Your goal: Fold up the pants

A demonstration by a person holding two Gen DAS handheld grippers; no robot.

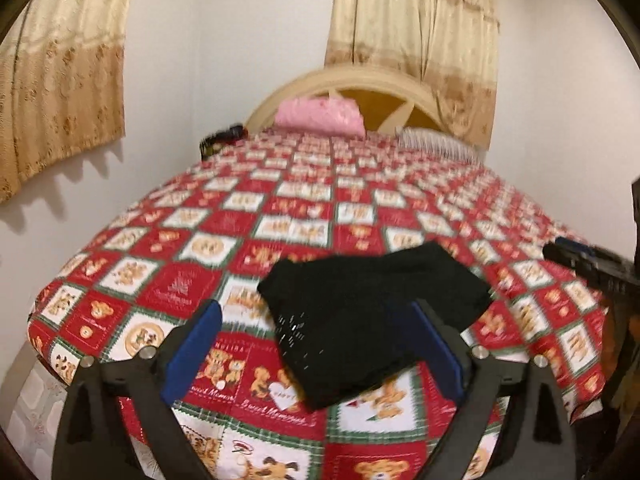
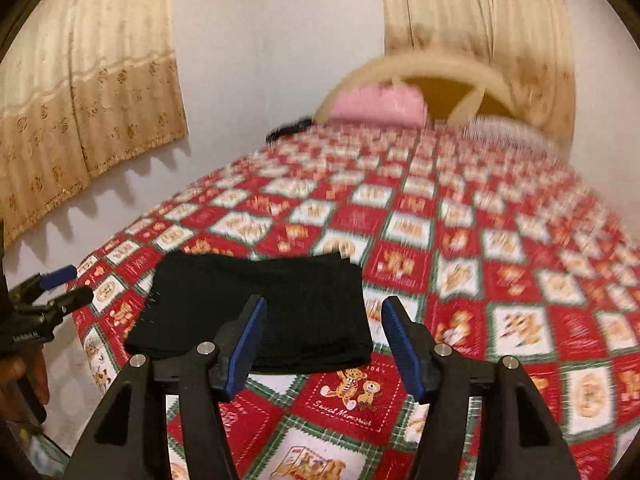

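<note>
Black pants [image 1: 368, 316] lie folded into a compact pad on the red checked bedspread [image 1: 280, 208], near the foot of the bed. My left gripper [image 1: 316, 308] hovers above them, wide open, its blue pads apart and nothing between them. In the right wrist view the same pants [image 2: 256, 312] lie just ahead of my right gripper [image 2: 324, 308], which is open and holds nothing. The left gripper [image 2: 70, 284] shows at that view's left edge, with a hand below it. The right gripper [image 1: 592, 260] enters the left wrist view from the right.
A pink pillow [image 1: 320, 114] and a striped pillow [image 1: 436, 142] lie at the headboard [image 1: 352, 80]. A dark object [image 1: 222, 140] sits at the bed's far left corner. Beige curtains [image 1: 412, 32] hang on the white walls. Floor tiles [image 1: 28, 408] show left of the bed.
</note>
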